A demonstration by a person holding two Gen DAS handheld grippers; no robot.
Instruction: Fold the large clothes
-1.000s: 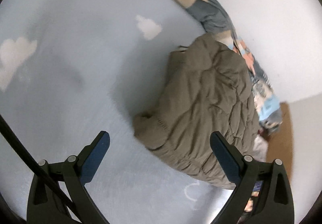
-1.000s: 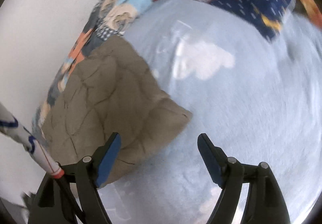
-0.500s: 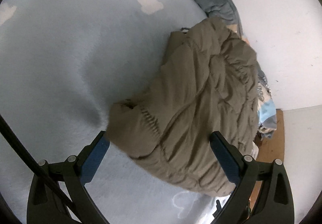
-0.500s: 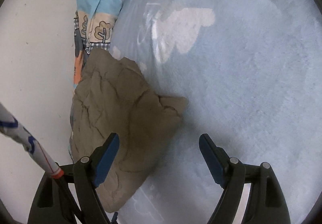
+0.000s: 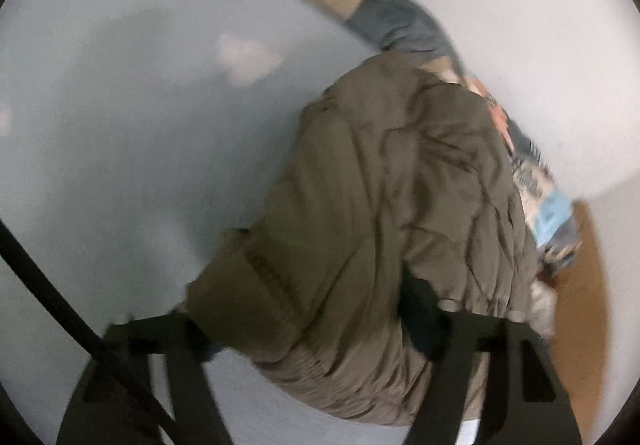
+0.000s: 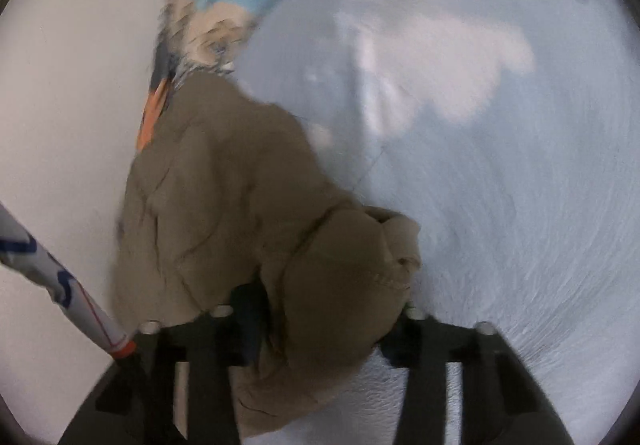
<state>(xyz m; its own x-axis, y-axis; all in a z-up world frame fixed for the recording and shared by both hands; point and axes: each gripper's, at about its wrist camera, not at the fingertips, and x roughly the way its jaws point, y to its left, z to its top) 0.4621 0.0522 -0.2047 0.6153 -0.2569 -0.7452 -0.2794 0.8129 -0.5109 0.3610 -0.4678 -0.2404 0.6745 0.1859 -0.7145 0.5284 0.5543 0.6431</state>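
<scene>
Both claws, left claw [image 5: 316,329] and right claw [image 6: 324,321], straddle bunched ends of the olive jacket [image 5: 384,213], grip unconfirmed through blur; jacket lies on the bed [image 6: 500,185], long axis running wallward from claws.

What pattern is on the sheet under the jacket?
Pale blue bed sheet with white cloud shapes, under the olive-brown padded jacket; clearest in the right wrist view.

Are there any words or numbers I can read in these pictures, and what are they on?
No readable text anywhere.
Patchwork blanket: printed pictures only, blurred.
Blue cloud sheet: white cloud shapes, no words.
Olive-brown jacket: no label visible.
White sleeve with blue marks: too blurred to read.
</scene>
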